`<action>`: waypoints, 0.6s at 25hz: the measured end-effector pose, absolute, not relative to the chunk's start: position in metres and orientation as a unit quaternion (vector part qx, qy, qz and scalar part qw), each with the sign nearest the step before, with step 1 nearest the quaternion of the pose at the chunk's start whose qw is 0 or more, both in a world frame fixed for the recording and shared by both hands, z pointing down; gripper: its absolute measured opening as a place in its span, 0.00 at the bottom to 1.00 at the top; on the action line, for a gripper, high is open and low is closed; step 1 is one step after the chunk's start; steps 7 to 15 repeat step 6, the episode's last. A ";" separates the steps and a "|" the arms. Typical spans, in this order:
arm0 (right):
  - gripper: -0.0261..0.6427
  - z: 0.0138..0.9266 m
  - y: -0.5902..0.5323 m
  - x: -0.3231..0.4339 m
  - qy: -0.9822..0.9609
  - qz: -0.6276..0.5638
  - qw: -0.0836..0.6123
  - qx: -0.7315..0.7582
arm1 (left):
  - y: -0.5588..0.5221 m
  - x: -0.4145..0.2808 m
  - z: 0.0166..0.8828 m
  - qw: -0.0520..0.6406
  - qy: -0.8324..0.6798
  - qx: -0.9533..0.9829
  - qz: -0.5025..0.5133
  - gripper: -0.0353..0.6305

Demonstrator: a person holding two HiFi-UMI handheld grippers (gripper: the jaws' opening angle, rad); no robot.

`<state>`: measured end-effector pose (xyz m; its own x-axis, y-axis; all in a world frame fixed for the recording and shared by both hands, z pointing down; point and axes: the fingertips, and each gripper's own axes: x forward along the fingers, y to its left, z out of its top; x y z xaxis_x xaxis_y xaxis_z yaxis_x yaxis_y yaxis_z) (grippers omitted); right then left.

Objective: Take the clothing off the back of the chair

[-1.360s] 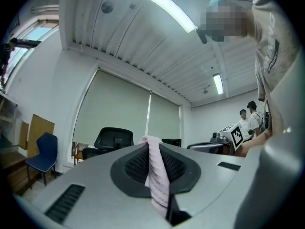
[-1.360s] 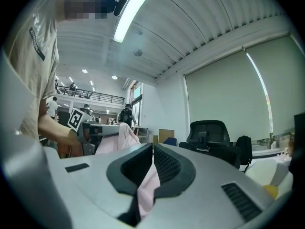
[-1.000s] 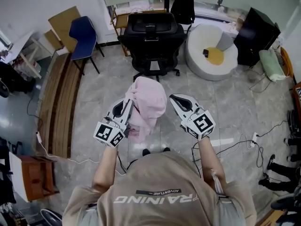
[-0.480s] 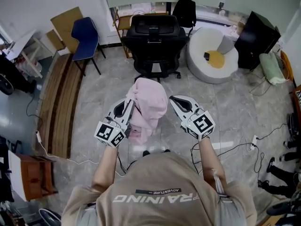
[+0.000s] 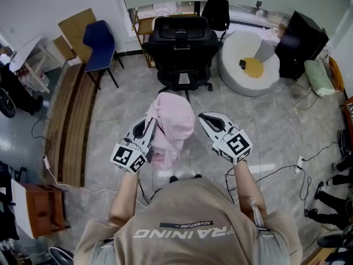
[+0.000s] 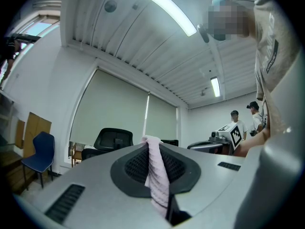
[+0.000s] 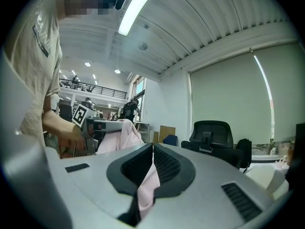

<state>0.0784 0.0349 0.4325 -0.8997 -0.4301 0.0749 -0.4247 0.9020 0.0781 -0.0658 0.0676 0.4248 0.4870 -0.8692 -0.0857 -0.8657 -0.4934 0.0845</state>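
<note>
Floor (image 5: pixel 259 126): pale tiles.
Chair (image 5: pixel 182 43): black, set by the wall.
Left gripper (image 5: pixel 150 121): clamped on pink garment (image 5: pixel 174 120).
Right gripper (image 5: pixel 203 116): clamped on it too.

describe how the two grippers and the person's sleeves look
Both the left gripper and right gripper have smooth light-grey shells with dark ribbed pads on the fingers, each carrying a white cube of black square markers. The person wears a beige short-sleeved T-shirt.

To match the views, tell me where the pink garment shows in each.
Head view: pink garment at picture centre.
Left gripper view: pink garment pinched between the jaws, lower centre.
Right gripper view: pink garment pinched between the jaws; its bulk left of centre.
Shared landmark: black office chair.
</note>
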 end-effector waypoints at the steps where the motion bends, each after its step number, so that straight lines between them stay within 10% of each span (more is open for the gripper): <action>1: 0.09 0.433 0.035 0.078 -0.974 -0.029 0.046 0.219 | 0.067 -0.067 0.425 0.015 -0.504 0.862 -0.058 0.10; 15: 0.09 0.437 0.037 0.075 -0.974 -0.027 0.048 0.220 | 0.069 -0.071 0.429 0.015 -0.504 0.862 -0.057 0.10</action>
